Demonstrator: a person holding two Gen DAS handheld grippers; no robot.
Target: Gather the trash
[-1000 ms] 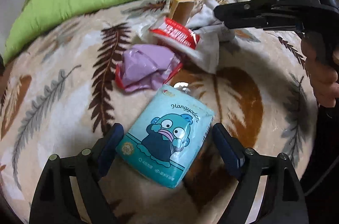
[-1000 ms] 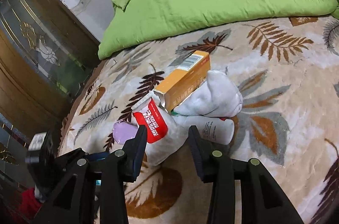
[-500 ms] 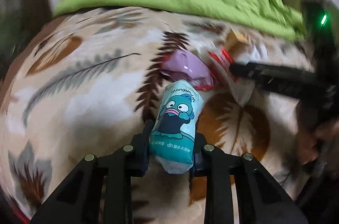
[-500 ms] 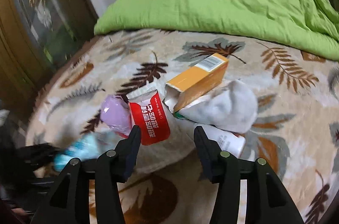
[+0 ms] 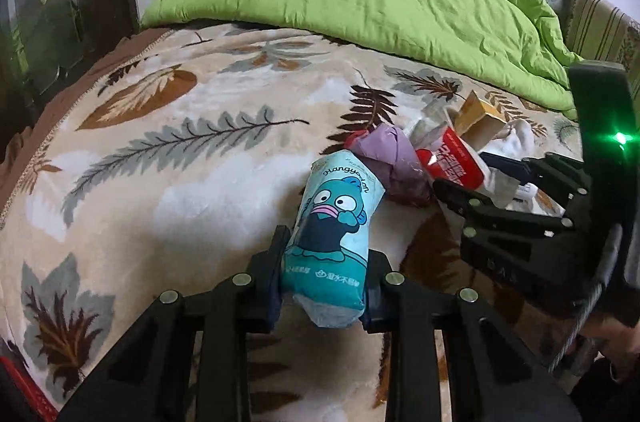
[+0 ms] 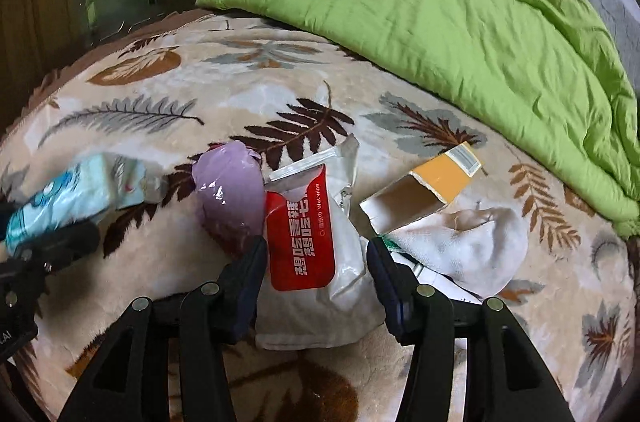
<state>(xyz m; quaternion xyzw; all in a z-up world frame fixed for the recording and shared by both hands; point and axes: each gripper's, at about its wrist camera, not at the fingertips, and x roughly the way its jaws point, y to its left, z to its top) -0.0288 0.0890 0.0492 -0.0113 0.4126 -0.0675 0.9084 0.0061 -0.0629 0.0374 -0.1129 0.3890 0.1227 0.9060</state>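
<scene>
Your left gripper (image 5: pixel 324 282) sits at the bottom centre of its view, fingers clamped on the teal cartoon-print pouch (image 5: pixel 334 234), which stands up out of them and is squeezed narrow between the pads. Your right gripper (image 6: pixel 318 274) is low in the middle of its own view with its fingers apart – they straddle the red-and-white wet wipe packet (image 6: pixel 316 242), one finger on each side; whether the pads touch it cannot be told. That packet lies flat on the leaf-patterned blanket (image 6: pixel 160 94). Just left of it in the frame is a crumpled purple wrapper (image 6: pixel 230 190), touching its edge. To the right lie an open orange carton (image 6: pixel 432 190) and, below it, a white sock (image 6: pixel 468 242) – the carton's open end rests against the sock. A green duvet (image 6: pixel 440 22) fills the upper right of both views
</scene>
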